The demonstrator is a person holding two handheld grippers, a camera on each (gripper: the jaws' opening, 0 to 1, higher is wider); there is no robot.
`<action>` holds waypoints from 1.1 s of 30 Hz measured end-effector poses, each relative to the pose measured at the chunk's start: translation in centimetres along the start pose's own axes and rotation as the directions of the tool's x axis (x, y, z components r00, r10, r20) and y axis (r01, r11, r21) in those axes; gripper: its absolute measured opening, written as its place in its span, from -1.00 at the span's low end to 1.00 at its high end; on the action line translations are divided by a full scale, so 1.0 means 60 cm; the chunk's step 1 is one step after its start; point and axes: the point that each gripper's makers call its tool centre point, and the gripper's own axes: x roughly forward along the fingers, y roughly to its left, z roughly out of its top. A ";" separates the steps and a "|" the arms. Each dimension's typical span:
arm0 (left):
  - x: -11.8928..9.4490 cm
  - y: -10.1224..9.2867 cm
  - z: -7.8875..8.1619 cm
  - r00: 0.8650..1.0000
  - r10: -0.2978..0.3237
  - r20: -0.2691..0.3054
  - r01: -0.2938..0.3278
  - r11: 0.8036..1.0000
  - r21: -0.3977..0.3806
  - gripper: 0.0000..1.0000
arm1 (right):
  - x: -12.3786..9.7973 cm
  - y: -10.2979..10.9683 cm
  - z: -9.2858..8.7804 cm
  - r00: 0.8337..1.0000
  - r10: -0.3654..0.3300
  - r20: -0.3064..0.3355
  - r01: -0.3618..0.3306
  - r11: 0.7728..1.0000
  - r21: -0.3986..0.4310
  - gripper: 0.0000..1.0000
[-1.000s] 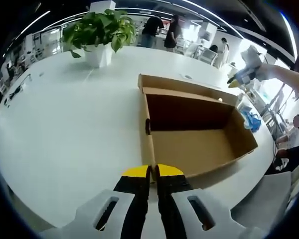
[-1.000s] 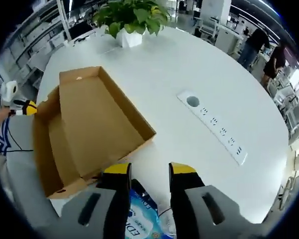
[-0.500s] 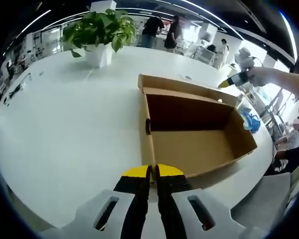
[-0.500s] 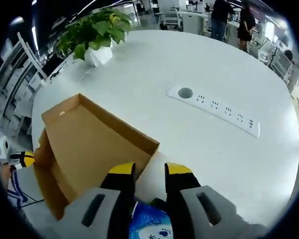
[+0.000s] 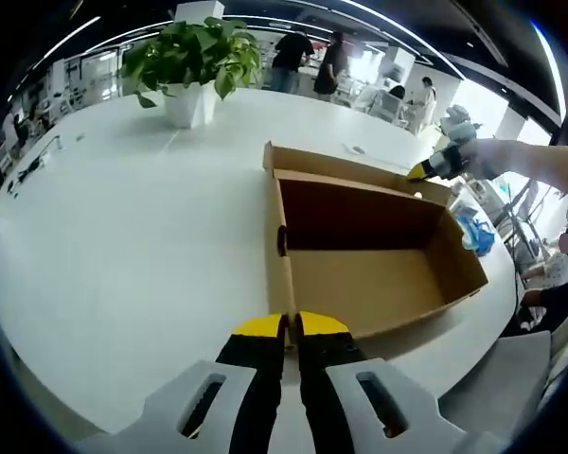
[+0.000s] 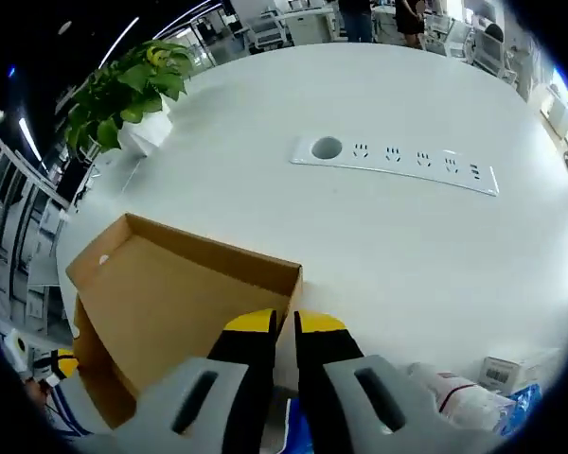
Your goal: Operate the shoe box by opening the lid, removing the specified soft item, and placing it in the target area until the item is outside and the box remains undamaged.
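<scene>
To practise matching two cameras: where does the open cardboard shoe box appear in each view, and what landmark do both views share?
Left gripper view: the shoe box sits right of centre, its open inside facing the camera.
Right gripper view: the shoe box lies lower left, behind the gripper tips.
Shared landmark: the potted plant on the white table.

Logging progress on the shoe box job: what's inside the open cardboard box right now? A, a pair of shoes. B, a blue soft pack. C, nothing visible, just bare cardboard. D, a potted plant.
C: in the left gripper view the shoe box shows only bare cardboard floor and walls.
</scene>
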 end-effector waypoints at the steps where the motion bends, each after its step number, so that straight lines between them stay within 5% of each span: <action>1: 0.000 0.000 0.000 1.000 0.000 0.000 0.000 1.000 0.000 -0.97 | 0.000 0.001 0.000 1.000 0.000 0.000 0.000 1.000 0.001 -0.95; 16: 0.000 -0.001 0.000 1.000 -0.011 0.014 0.011 0.999 -0.031 -0.97 | -0.025 0.010 0.023 0.996 -0.034 0.087 0.035 0.999 -0.007 -1.00; 33: -0.001 -0.002 -0.001 0.999 -0.013 0.030 0.015 0.998 -0.056 -0.97 | -0.086 0.024 0.054 0.971 0.031 0.235 -0.017 0.998 -0.059 -1.00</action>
